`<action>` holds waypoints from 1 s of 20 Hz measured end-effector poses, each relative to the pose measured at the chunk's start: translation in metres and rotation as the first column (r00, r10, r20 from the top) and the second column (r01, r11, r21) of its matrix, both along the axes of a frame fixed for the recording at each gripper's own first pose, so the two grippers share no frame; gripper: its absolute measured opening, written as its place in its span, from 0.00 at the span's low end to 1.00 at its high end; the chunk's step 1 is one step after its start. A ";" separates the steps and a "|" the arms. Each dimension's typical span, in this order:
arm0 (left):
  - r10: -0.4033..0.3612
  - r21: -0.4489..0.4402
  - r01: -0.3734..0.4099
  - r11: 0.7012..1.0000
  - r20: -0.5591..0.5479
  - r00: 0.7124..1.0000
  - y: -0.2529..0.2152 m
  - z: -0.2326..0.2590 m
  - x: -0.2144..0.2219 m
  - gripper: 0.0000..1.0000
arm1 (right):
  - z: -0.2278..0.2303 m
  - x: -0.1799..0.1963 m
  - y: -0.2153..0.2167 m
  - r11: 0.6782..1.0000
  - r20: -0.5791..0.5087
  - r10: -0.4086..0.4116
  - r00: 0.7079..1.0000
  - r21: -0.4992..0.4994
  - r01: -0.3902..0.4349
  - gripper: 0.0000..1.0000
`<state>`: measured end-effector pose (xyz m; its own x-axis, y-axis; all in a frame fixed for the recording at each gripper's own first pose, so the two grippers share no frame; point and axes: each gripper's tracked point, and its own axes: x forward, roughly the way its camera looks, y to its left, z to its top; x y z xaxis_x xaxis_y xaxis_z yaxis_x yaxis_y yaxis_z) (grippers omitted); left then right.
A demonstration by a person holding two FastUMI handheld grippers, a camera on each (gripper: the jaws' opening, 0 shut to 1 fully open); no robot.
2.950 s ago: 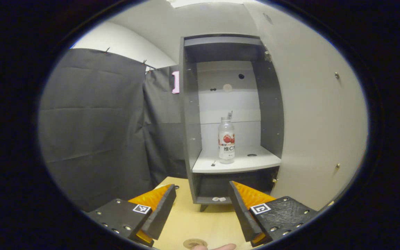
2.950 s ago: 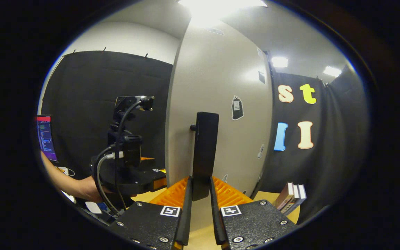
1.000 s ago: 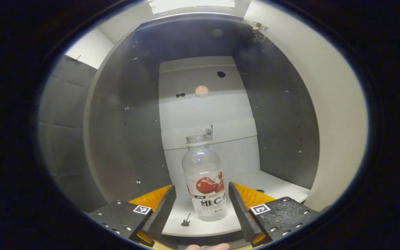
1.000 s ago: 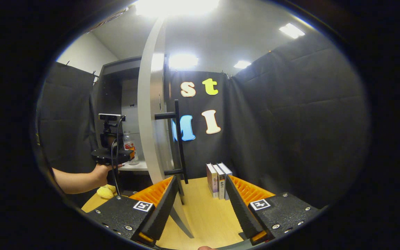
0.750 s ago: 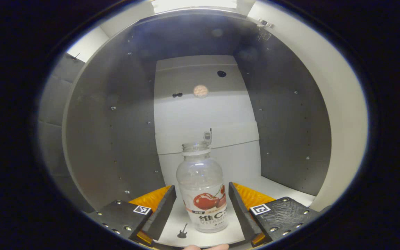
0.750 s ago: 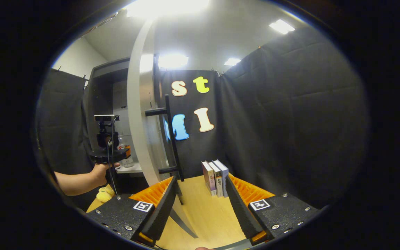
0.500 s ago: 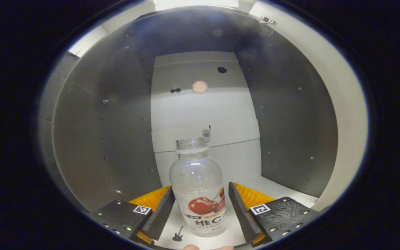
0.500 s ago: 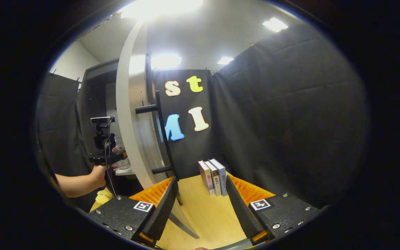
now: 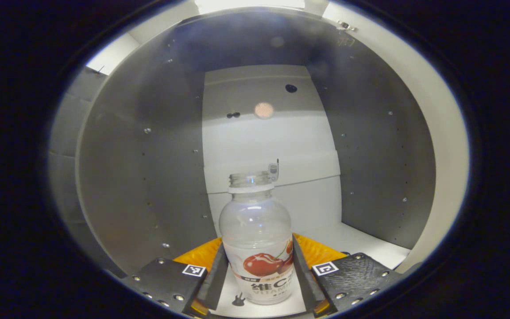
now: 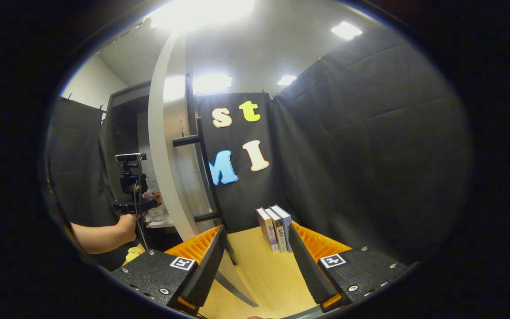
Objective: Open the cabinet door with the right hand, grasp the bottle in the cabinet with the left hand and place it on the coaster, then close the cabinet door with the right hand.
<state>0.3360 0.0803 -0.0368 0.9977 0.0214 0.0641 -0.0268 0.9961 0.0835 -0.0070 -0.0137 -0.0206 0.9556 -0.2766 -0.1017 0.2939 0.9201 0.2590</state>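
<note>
Bottle (image 9: 257,248) inside cabinet (image 9: 148,177), left gripper (image 9: 257,283) gripping.

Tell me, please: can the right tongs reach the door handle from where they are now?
Probably yes. The right tongs are open and the cabinet door's black bar handle stands just ahead to their left, with nothing between. The books stand off to the side.

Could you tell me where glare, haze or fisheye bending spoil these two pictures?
Left gripper view: soft haze veils the dim upper cabinet; the bottle stays sharp. Right gripper view: ceiling lights blow out to white, and the open cabinet door bows into a curve.
</note>
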 end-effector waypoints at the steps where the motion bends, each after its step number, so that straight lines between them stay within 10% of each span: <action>1: 0.013 0.018 -0.013 1.000 0.005 1.000 0.001 0.006 -0.008 0.71 | 0.000 0.001 0.000 1.000 -0.002 0.020 1.000 0.006 -0.020 0.87; 20: 0.279 0.023 -0.280 0.960 0.021 0.960 0.044 0.037 -0.175 0.72 | 0.000 -0.038 -0.040 0.947 -0.011 0.316 0.949 -0.061 -0.317 0.87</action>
